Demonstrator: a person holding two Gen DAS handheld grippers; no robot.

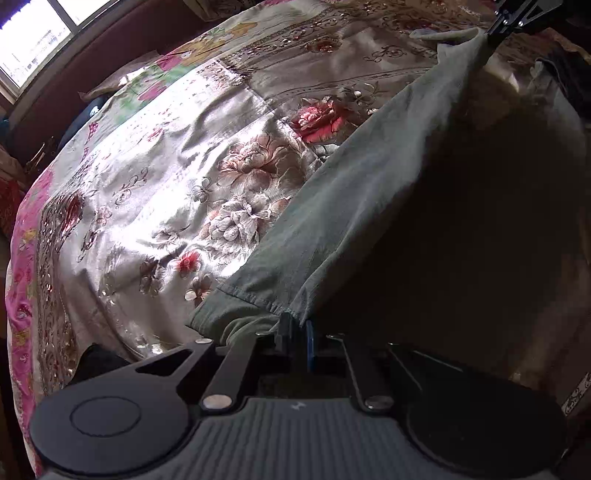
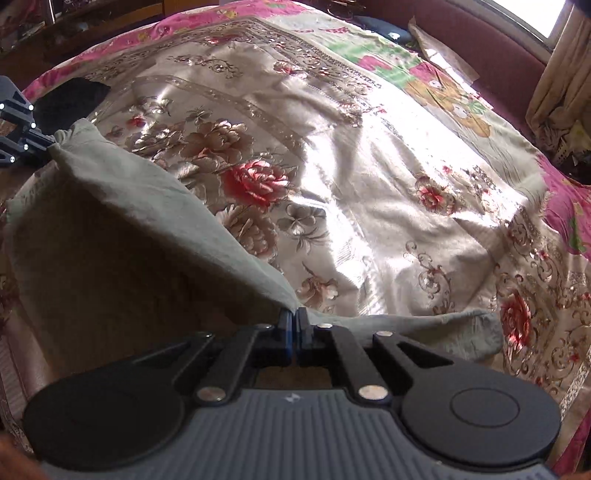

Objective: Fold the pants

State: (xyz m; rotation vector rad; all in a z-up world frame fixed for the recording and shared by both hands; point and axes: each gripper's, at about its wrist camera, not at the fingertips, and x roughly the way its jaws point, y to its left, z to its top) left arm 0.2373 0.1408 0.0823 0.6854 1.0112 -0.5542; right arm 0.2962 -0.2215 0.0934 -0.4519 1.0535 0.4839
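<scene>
Grey-green pants (image 1: 332, 206) hang lifted above a bed, stretched as a taut band between my two grippers. My left gripper (image 1: 297, 325) is shut on one gathered end of the pants. My right gripper (image 2: 293, 321) is shut on the other end of the pants (image 2: 147, 206). In the left wrist view the right gripper (image 1: 495, 35) shows at the top right, pinching the fabric corner. In the right wrist view the left gripper (image 2: 44, 142) shows at the left edge, holding its corner. The underside of the cloth is in dark shadow.
The bed has a shiny cream floral bedspread (image 1: 177, 155) with a pink border (image 2: 569, 206). A dark red headboard (image 2: 480, 48) and a window (image 1: 33, 40) stand behind the bed. A dark cloth (image 2: 70, 99) lies near the bed's edge.
</scene>
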